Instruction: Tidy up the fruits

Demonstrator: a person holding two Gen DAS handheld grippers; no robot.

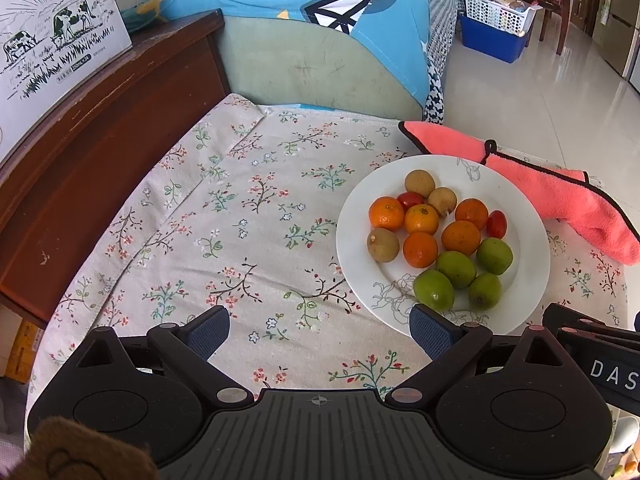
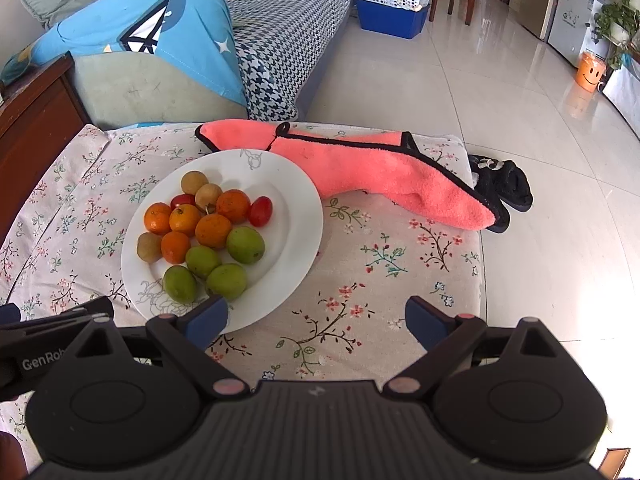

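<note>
A white plate (image 1: 528,216) (image 2: 296,208) on the floral tablecloth holds mixed fruit: several oranges (image 1: 461,237) (image 2: 213,231), several green fruits (image 1: 433,290) (image 2: 245,244), three brown round fruits (image 1: 383,244) (image 2: 149,245) and two red cherry tomatoes (image 1: 496,224) (image 2: 260,211). My left gripper (image 1: 320,330) is open and empty, low over the cloth left of the plate's near rim. My right gripper (image 2: 316,320) is open and empty, its left finger (image 2: 208,318) over the plate's near rim.
A pink towel (image 1: 568,200) (image 2: 380,168) lies behind and right of the plate. A wooden cabinet (image 1: 100,140) with a cardboard box (image 1: 52,28) stands at left. A sofa with a blue cover (image 2: 160,28) is behind. Black slippers (image 2: 504,184) lie on the floor at right.
</note>
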